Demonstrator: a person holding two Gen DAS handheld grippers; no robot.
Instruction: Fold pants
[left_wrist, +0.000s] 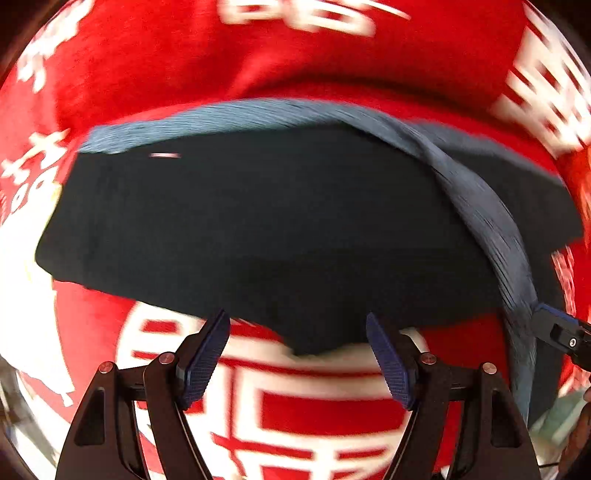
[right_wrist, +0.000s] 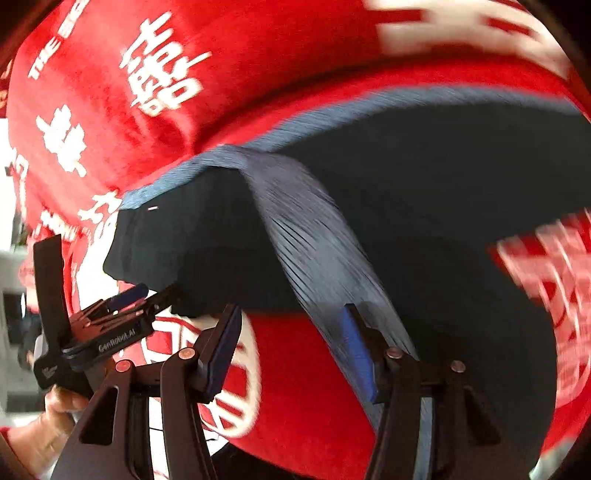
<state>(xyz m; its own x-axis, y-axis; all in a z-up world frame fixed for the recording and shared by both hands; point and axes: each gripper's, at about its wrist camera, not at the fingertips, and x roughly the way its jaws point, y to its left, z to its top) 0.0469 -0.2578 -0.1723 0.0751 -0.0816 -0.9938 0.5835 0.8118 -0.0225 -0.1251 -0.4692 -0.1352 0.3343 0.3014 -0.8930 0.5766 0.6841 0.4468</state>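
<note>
Dark navy pants (left_wrist: 258, 229) with a lighter blue ribbed waistband (left_wrist: 207, 122) lie on a red cloth with white characters (left_wrist: 147, 55). My left gripper (left_wrist: 297, 325) is open and empty, its fingers at the near edge of the pants. The waistband strip (right_wrist: 317, 240) runs down across the pants in the right wrist view, where the pants (right_wrist: 443, 221) fill the middle. My right gripper (right_wrist: 291, 321) is open, with the waistband strip passing just behind its right finger. The left gripper also shows at the left of the right wrist view (right_wrist: 147, 295).
The red cloth (right_wrist: 110, 92) covers the whole surface and folds up behind the pants. The right gripper's tip (left_wrist: 557, 325) shows at the right edge of the left wrist view. A hand (right_wrist: 55, 406) holds the left gripper at lower left.
</note>
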